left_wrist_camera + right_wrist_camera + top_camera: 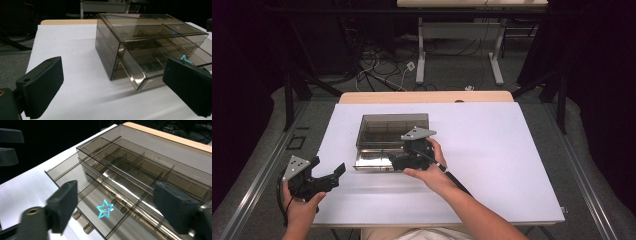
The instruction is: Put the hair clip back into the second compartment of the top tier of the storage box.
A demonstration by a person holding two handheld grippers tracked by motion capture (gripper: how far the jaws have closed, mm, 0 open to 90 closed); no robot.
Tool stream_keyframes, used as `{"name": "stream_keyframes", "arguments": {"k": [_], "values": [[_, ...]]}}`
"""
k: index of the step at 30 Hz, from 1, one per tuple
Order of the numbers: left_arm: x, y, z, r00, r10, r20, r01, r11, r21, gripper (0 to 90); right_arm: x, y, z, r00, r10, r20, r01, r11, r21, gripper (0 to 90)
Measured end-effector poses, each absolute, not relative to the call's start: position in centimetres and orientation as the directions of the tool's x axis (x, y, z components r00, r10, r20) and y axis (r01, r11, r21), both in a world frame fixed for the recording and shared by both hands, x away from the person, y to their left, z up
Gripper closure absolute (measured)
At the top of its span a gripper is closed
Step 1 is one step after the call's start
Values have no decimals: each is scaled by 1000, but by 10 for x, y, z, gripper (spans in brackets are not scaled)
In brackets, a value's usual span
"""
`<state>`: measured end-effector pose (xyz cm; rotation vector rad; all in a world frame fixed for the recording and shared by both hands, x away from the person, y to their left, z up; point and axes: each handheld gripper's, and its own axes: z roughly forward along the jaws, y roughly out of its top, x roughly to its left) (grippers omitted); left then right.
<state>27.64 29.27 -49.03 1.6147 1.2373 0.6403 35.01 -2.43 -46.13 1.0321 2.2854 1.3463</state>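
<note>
A smoky clear drawer box point(393, 127) stands at the middle of the white tabletop point(492, 150). Its lowest drawer point(371, 164) is pulled out toward the person. A small light-blue star point(104, 209) lies flat in one compartment of that divided drawer point(82, 192), and it also peeks out beside a jaw as the star point(185, 59). My right gripper point(117, 205) hovers open just above the star, its jaws on either side of it and nothing in them; from above the right gripper point(398, 161) sits over the drawer's right end. My left gripper point(328, 167) is open and empty at the table's front left, facing the box point(140, 37).
The white board lies on a wooden table point(427, 96). Behind it the floor holds tangled cables point(377, 70) and the legs of another table point(421, 55). Bare board stretches to the right of the box and along the front edge.
</note>
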Motion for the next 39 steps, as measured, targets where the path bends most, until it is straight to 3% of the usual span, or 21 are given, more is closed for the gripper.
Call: {"name": "stream_keyframes", "arguments": {"k": [7, 20, 30, 39], "values": [[276, 293, -490, 346, 928, -142, 418, -17, 908, 32, 347, -28, -460, -702, 705, 94, 432, 317, 844, 125], [276, 292, -490, 345, 928, -142, 419, -17, 908, 32, 346, -43, -459, -721, 686, 96, 426, 330, 842, 127], [276, 292, -490, 345, 928, -141, 420, -18, 908, 32, 346, -63, -463, -694, 714, 94, 443, 320, 837, 7], [276, 292, -490, 345, 928, -142, 419, -17, 908, 33, 348, -93, -464, -616, 781, 107, 482, 266, 835, 0]]}}
